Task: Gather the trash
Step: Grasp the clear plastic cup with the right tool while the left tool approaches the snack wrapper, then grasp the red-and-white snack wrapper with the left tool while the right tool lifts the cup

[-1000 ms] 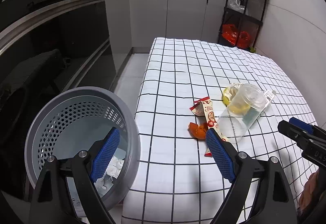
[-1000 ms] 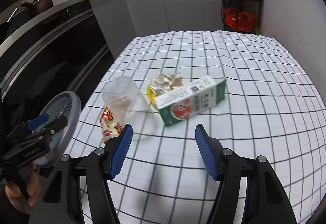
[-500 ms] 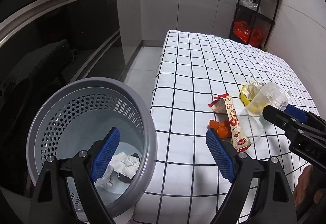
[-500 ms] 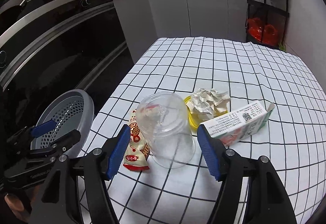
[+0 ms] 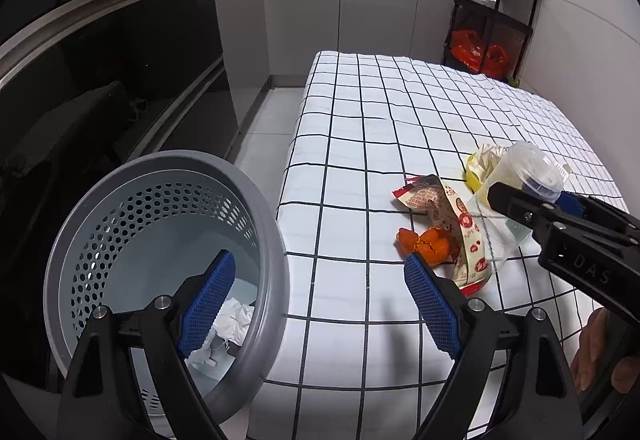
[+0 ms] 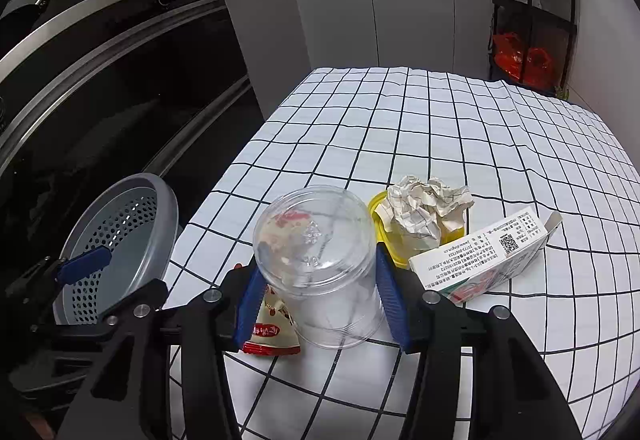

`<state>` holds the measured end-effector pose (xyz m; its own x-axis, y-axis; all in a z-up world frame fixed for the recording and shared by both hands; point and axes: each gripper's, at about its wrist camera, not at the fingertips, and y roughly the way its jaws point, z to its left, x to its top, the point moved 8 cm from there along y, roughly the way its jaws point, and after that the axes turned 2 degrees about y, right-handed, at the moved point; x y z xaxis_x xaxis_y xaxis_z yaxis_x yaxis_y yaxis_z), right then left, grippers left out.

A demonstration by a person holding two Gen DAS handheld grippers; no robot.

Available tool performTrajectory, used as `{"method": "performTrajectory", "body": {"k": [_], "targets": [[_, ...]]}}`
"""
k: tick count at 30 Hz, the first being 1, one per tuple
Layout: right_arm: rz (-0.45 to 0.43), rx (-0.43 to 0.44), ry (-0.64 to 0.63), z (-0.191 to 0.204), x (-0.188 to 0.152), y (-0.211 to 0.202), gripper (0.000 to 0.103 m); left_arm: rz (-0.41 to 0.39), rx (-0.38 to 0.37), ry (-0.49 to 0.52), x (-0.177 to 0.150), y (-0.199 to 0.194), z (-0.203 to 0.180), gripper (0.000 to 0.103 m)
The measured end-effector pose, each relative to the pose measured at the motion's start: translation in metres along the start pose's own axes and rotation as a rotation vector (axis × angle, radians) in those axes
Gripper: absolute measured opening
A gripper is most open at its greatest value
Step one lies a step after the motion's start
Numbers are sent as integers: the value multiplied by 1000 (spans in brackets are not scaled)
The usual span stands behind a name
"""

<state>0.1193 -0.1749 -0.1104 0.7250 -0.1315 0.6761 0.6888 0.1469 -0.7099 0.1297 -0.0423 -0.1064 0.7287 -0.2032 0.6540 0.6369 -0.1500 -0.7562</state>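
Note:
A clear plastic cup (image 6: 320,264) lies on its side on the checked tablecloth (image 6: 460,127), between my right gripper's (image 6: 320,300) blue pads, which touch both its sides. Beside it lie a red snack wrapper (image 5: 460,228), orange peel (image 5: 428,246), crumpled paper (image 6: 424,207) on a yellow lid (image 6: 378,205) and a green-white carton (image 6: 488,260). My left gripper (image 5: 316,304) is open and empty, spanning the grey perforated bin's (image 5: 120,240) rim and the table's corner. White crumpled paper (image 5: 232,324) lies in the bin.
The bin stands off the table's left edge, next to dark oven fronts (image 5: 100,79). Grey cabinets (image 5: 360,7) and a black shelf rack (image 5: 496,7) with red bags stand behind the table. My right gripper also shows in the left wrist view (image 5: 540,199).
My right gripper moved forward and left around the clear cup and narrowed until its pads touch it. My left gripper drifted slightly, staying open by the bin.

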Motion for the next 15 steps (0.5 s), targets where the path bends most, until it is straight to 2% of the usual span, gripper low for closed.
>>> {"method": "performTrajectory", "body": {"k": [6, 10, 15], "targets": [[-61, 39, 58, -13, 9, -32, 49, 4, -41, 20, -3, -2, -15, 85], [-107, 63, 105, -27, 17, -61, 49, 1, -27, 54, -7, -4, -29, 85], [-160, 86, 129, -39, 26, -89, 49, 26, -42, 28, -13, -2, -48, 86]]}}
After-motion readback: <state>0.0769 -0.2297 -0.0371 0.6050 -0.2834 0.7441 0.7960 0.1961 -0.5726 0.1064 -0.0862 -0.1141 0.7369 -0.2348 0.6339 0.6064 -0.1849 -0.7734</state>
